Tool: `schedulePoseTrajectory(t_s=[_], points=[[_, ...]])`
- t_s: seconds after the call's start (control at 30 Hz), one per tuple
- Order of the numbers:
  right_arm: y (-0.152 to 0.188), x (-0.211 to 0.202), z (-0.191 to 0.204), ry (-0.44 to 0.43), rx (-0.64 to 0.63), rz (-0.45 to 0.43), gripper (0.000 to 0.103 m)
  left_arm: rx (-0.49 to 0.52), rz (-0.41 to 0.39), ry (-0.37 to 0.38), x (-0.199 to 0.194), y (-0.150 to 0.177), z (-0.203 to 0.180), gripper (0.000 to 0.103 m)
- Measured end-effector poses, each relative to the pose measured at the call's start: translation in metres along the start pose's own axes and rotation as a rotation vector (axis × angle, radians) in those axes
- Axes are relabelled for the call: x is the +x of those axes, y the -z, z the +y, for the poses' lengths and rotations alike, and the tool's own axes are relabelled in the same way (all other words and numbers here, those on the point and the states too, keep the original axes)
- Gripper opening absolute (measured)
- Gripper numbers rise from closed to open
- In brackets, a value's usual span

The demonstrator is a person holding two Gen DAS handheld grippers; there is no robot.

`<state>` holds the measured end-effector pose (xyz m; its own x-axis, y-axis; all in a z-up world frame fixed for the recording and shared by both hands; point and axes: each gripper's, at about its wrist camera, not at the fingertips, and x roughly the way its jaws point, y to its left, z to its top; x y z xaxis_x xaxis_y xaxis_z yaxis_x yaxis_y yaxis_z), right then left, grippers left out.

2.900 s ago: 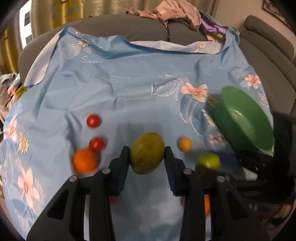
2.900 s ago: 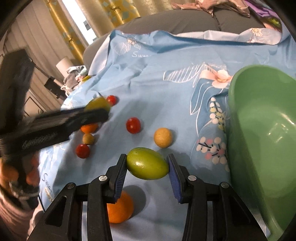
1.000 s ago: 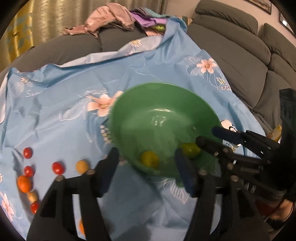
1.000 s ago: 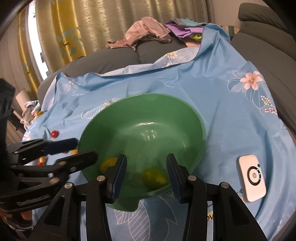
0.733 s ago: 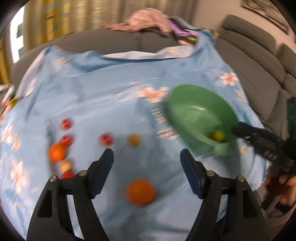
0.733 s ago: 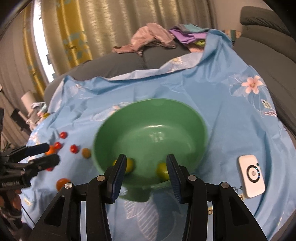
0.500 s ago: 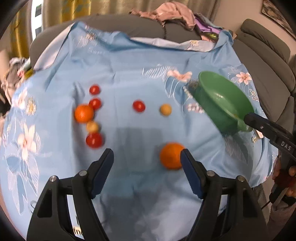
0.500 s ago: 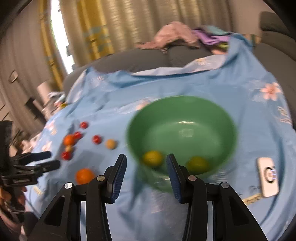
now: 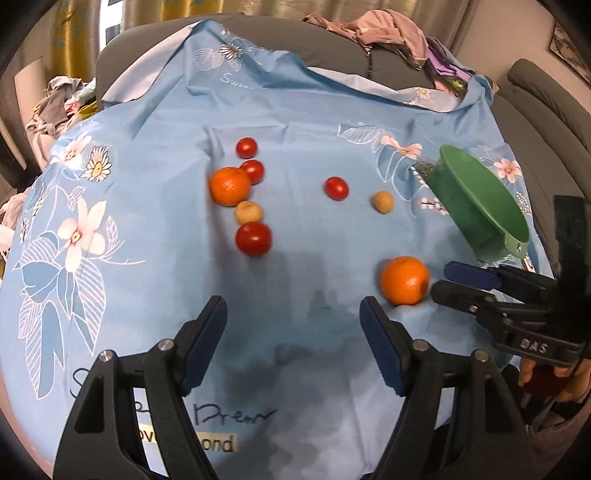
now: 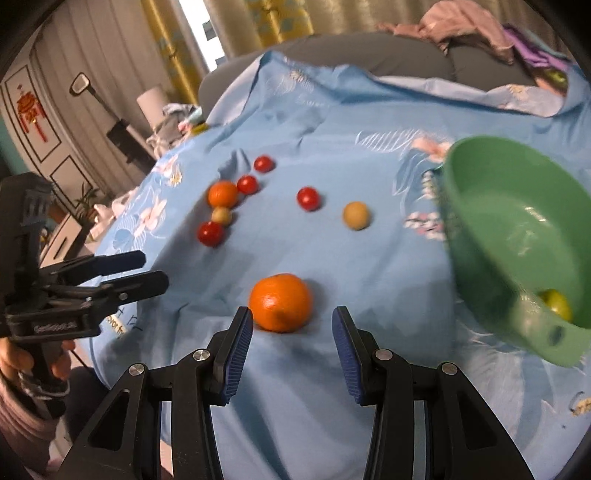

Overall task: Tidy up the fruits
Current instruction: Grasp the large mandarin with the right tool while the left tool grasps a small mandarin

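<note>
Fruits lie on a light blue flowered cloth [image 9: 155, 206]. My right gripper [image 10: 292, 325] is open, with a large orange [image 10: 280, 302] just ahead of its fingertips; that orange also shows in the left wrist view [image 9: 405, 280]. My left gripper [image 9: 293, 315] is open and empty above bare cloth. A green bowl [image 10: 517, 236] at the right holds a yellow-green fruit [image 10: 556, 305]. A second orange [image 9: 229, 185], three red tomatoes, one of them near the middle [image 9: 336, 187], and two tan fruits [image 9: 382, 201] lie further back.
A grey sofa [image 9: 546, 103] with a heap of clothes [image 9: 388, 29] lies behind the cloth. The right gripper [image 9: 461, 282] shows at the right of the left wrist view, beside the orange. Clutter and a paper roll [image 10: 151, 101] stand at the far left.
Both grippers let go of their green fruits into the bowl and drew back left. The right gripper now stands just behind the large orange; the left is over bare cloth.
</note>
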<state>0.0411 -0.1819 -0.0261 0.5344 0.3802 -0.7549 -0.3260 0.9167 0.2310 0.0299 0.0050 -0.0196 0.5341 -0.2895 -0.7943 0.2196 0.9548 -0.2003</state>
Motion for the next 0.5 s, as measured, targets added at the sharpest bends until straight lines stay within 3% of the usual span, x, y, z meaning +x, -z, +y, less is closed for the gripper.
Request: schedulePoseTrajectory(t_s=[0.2, 0.5], points=[[-0.008, 0.025, 0.005, 0.003, -0.012, 0.067, 0.045, -0.023, -0.008, 0.015, 0.002, -0.004, 0.014, 0.075], [-0.036, 0.042, 0.008, -0.03, -0.044, 0.057, 0.044, -0.047, -0.021, 0.016, 0.02, -0.034, 0.031, 0.073]])
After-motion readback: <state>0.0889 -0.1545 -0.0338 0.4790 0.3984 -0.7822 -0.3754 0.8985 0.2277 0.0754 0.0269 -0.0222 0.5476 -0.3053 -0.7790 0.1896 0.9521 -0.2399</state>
